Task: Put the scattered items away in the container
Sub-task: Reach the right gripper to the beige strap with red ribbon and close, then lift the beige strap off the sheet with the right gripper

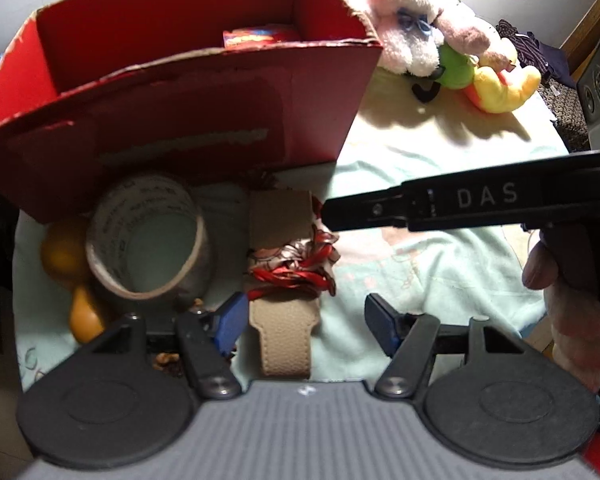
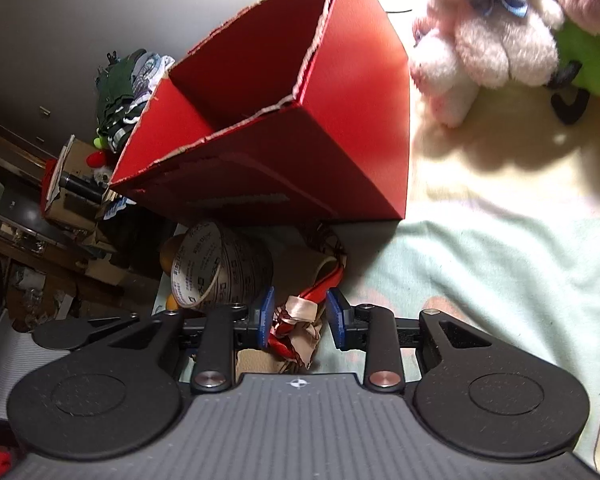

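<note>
A red cardboard box [image 1: 204, 120] [image 2: 300, 152] stands open-topped on the bed, with a small colourful packet [image 1: 256, 36] inside. In front of it lie a tape roll [image 1: 148, 236] [image 2: 220, 268], an orange gourd-shaped object [image 1: 72, 272] and a beige strap [image 1: 284, 336] wrapped in a red-and-white ribbon bundle [image 1: 296, 264] [image 2: 296, 320]. My left gripper [image 1: 306, 324] is open, its pads either side of the strap's near end. My right gripper [image 2: 302, 318] comes in from the right, its pads narrowed onto the ribbon bundle.
A pink plush [image 1: 412, 32] [image 2: 492, 32] and a green-and-yellow plush [image 1: 496, 80] lie behind and right of the box. A hand [image 1: 568, 308] holds the right gripper. Mint bedsheet [image 1: 440, 272] spreads to the right. Room clutter [image 2: 40, 208] lies beyond the bed's left edge.
</note>
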